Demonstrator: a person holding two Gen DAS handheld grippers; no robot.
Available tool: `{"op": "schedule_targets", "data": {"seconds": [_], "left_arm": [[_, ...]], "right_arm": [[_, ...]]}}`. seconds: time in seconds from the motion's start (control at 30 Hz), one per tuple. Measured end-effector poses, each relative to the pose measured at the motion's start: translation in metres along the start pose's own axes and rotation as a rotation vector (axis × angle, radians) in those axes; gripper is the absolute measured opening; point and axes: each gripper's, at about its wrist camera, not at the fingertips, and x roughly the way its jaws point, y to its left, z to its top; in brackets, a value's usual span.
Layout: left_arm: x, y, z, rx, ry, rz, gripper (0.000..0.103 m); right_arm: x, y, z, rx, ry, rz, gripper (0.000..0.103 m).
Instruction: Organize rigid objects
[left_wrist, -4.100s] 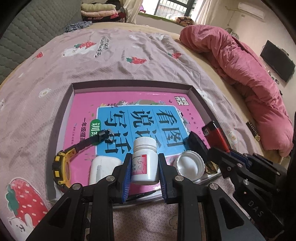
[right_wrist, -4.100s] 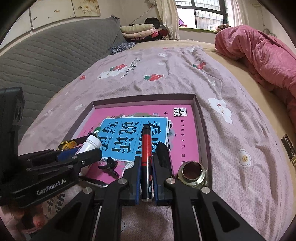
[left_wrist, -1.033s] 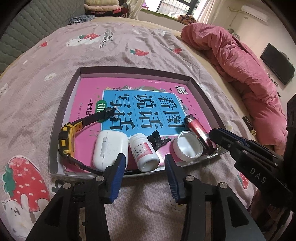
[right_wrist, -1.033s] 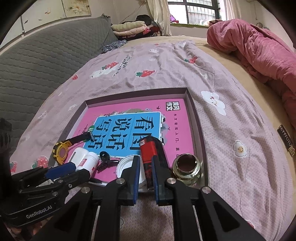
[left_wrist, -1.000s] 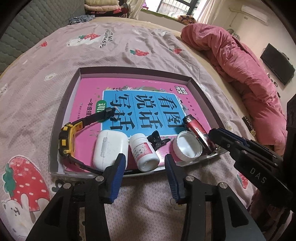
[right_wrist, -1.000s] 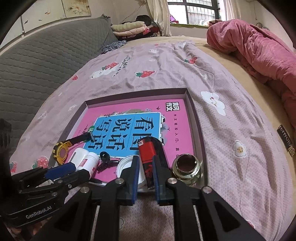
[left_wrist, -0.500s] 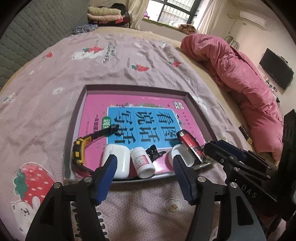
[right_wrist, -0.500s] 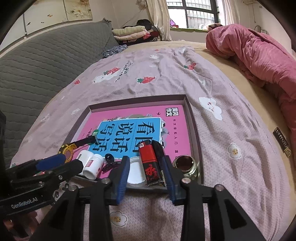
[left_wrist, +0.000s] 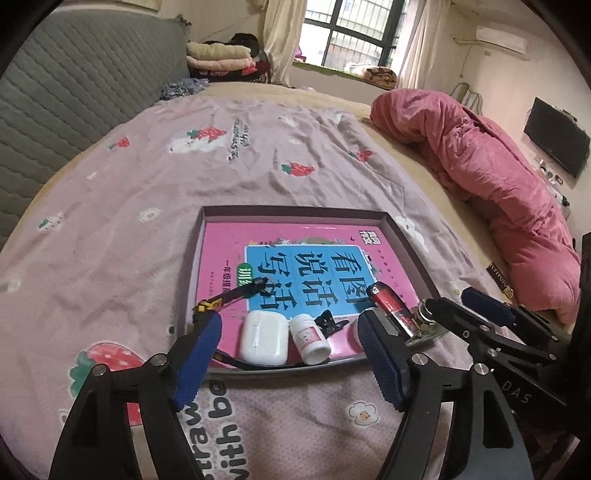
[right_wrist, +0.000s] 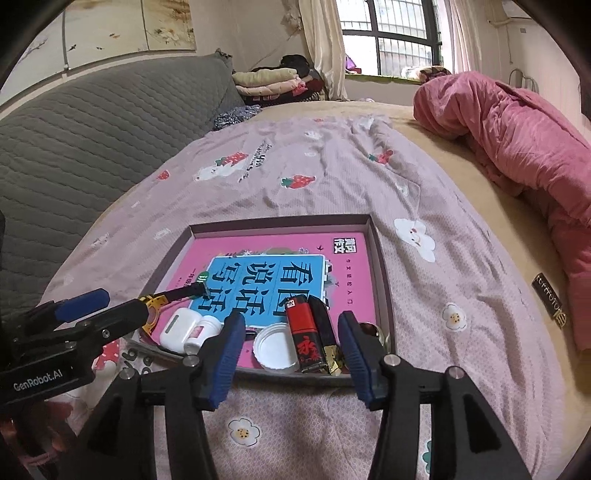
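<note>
Our left tool hangs wide open and empty above the near edge of the tray, which sits on the bed; our right tool is spread just as wide and grips nothing either.

Along the tray's near edge, left to right, we see the yellow-and-black watch, the white earbud case, the small white pill bottle lying on its side, a black clip, the white cap, the red lighter with a black stick-like item touching its right side, and a metal fitting in the right corner. All of them rest on the pink book that lines the tray.

We judge that both tools are clear of the row and that the sorting is at or near its end, since no loose item shows on the bedspread in either view. If more is wanted, the next move would be to stand the pill bottle upright, closing the left tool across its body.
</note>
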Motion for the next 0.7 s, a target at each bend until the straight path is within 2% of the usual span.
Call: {"op": "schedule_targets", "data": {"seconds": [0.23,0.3,0.37,0.7], "left_arm": [[-0.016,0.002,-0.001,0.037,-0.043,0.070,0.077],[-0.021,0.003,-0.002,0.041,-0.053,0.082,0.077],[-0.025,0.003,-0.005,0.041,-0.052,0.092,0.077],[-0.021,-0.002,-0.033,0.030,-0.012,0.134,0.077]], "right_arm": [[-0.019,0.007,-0.002,-0.026,-0.048,-0.008,0.053],[-0.024,0.010,-0.003,-0.041,-0.058,-0.011,0.056],[-0.027,0.013,-0.006,-0.045,-0.062,-0.016,0.060],[-0.028,0.012,-0.044,-0.037,-0.026,-0.059,0.062]]}}
